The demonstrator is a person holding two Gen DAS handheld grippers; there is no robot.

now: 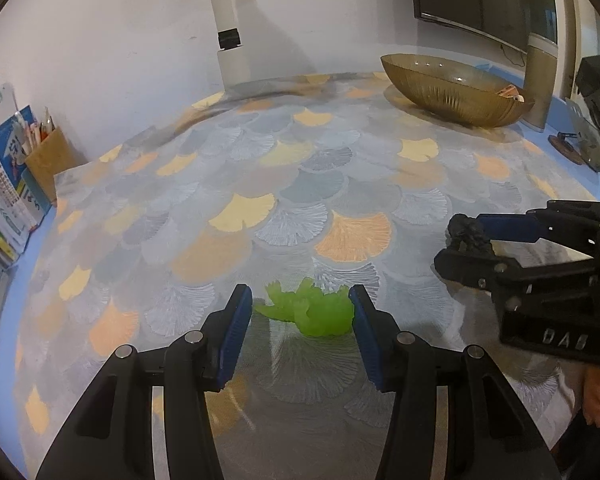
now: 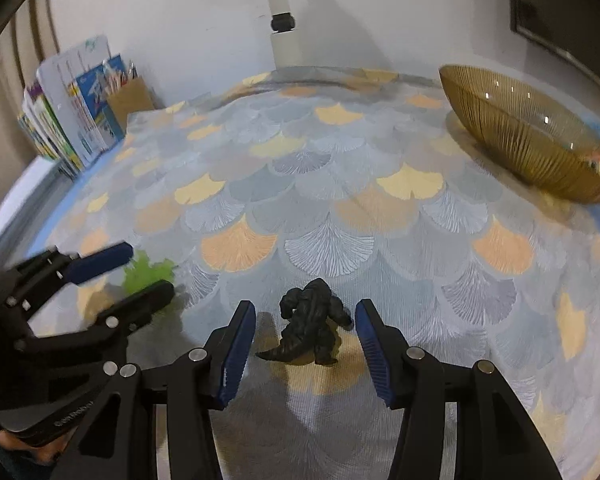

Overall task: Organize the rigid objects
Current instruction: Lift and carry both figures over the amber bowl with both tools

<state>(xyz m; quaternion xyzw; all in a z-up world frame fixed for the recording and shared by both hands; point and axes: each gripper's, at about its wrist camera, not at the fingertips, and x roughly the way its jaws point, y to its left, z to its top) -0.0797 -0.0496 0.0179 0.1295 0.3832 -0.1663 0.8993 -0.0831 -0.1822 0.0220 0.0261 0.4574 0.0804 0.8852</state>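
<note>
A translucent green toy figure [image 1: 312, 314] lies on the patterned tablecloth [image 1: 260, 184], between the fingertips of my left gripper [image 1: 300, 296]. The blue pads stand close on either side of it and the jaws are apart; no squeeze shows. A black dinosaur-like figure [image 2: 310, 328] stands upright on the cloth between the fingers of my right gripper [image 2: 306, 308], with a clear gap at each pad. In the left wrist view the right gripper [image 1: 454, 242] flanks the black figure [image 1: 468, 236]. The right wrist view shows the left gripper [image 2: 150, 268] around the green figure [image 2: 144, 274].
An amber ribbed glass bowl [image 1: 452, 96] stands at the far right of the table, with something small inside. Books [image 1: 8, 184] and a brown pen holder [image 1: 48, 160] line the far left by the wall. A person's hand [image 1: 598, 396] holds the right gripper.
</note>
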